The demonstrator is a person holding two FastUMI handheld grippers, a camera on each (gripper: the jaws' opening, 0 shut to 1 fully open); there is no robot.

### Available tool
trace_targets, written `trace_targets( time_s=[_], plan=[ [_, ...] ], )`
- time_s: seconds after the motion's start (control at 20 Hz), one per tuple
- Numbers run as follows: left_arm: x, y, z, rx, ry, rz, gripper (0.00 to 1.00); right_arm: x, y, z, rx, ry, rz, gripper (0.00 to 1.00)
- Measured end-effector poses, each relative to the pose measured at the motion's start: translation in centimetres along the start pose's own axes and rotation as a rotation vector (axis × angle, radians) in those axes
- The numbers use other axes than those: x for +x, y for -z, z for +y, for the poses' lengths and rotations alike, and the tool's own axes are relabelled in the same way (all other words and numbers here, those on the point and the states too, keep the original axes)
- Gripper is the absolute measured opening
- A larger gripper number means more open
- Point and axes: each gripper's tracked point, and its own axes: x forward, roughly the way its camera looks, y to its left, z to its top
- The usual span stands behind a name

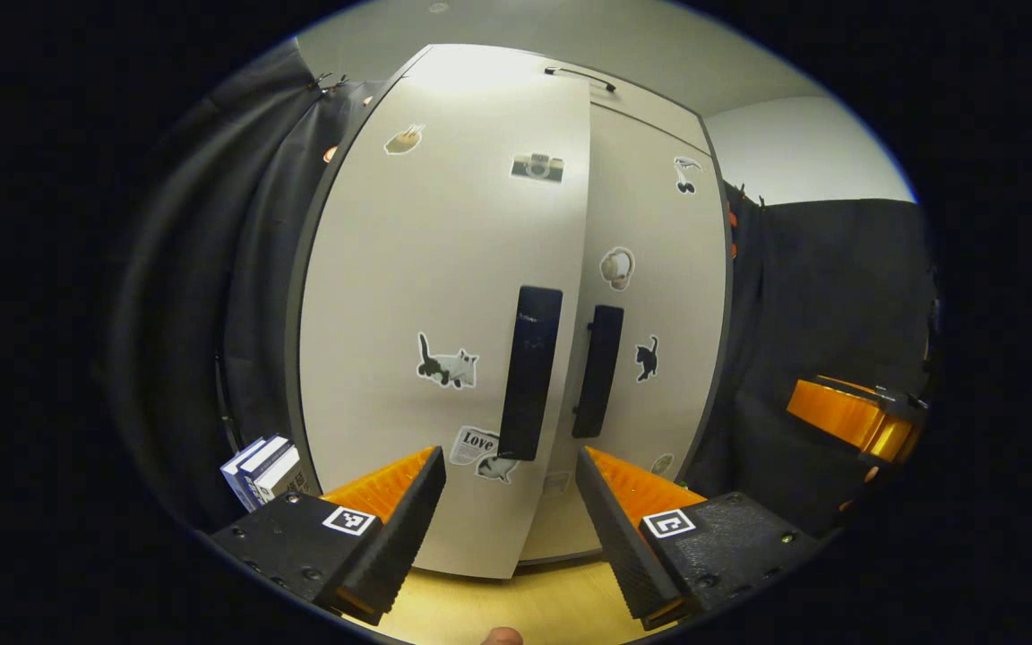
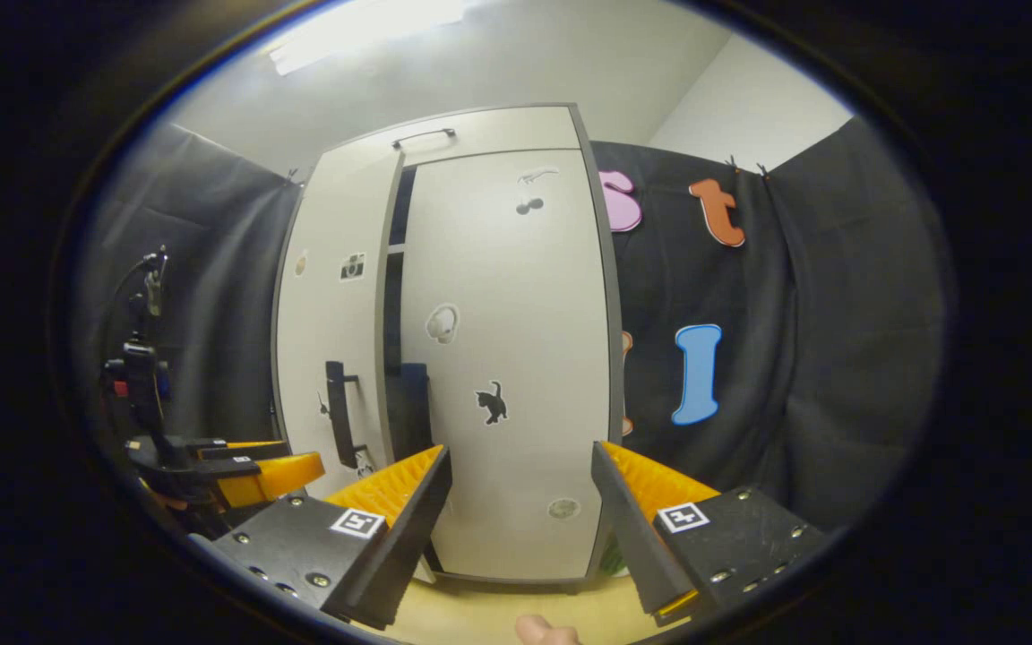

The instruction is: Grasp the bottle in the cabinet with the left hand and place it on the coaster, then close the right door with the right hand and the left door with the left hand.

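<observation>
In the left gripper view, the left gripper [image 1: 510, 502] points at the cabinet [image 1: 516, 81] from close in, its fingers spread well apart with nothing between them. The left door [image 1: 444, 296] fills the middle of the view and stands slightly ajar, its free edge forward of the right door [image 1: 659, 296], which lies flat against the cabinet front. Each door carries a dark vertical handle; the left door's handle [image 1: 529, 372] is just above the gap between the fingers, the right door's handle [image 1: 597, 370] beside it. Stickers dot both doors, among them a cat [image 1: 447, 365] and a camera [image 1: 537, 167]. A few books [image 1: 263, 468] stand at the cabinet's lower left. Pale wood of the counter [image 1: 516, 600] shows below the doors. At the right edge sits part of the right gripper [image 1: 852, 417].

In the right gripper view, the right gripper [image 2: 520, 515] hangs in front of the shut right door [image 2: 503, 358], fingers wide apart and holding nothing. A dark slit [image 2: 395, 296] separates the two doors, so the left door [image 2: 332, 331] is not closed. The left gripper [image 2: 256, 475] is low at the left, near that door. The bottle and coaster cannot be made out; a small green patch at the cabinet's lower right corner is too hidden to identify.
</observation>
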Motion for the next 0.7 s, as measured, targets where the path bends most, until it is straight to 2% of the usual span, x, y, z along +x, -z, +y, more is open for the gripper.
trace_targets(
  time_s=[0.25, 0.3, 0.4, 0.45, 0.65, 0.7],
  plan=[
    [-1.6, -3.3, -0.7, 0.017, -0.013, -0.061, 0.93, -0.7, -0.6, 0.0, 0.003, 0.020, -0.019, 0.95],
    [-2.1, -4.0, -0.8, 0.024, -0.018, -0.073, 0.93, -0.9, -0.7, 0.1, -0.002, 0.024, -0.023, 0.92],
    [-3.0, -5.2, -1.1, 0.034, -0.027, -0.089, 0.93, -1.4, -1.0, 0.3, -0.004, 0.023, -0.032, 0.92],
    [-3.5, -5.7, -1.2, 0.037, -0.032, -0.096, 0.93, -1.5, -1.2, 0.6, 0.004, 0.020, -0.035, 0.95],
    [-5.1, -7.8, -1.8, 0.044, -0.054, -0.145, 0.92, -2.5, -1.9, 1.0, 0.007, 0.020, -0.050, 0.92],
    [-5.5, -8.0, -1.9, 0.048, -0.061, -0.153, 0.92, -2.6, -1.9, 1.1, 0.002, 0.022, -0.052, 0.95]
  ],
)
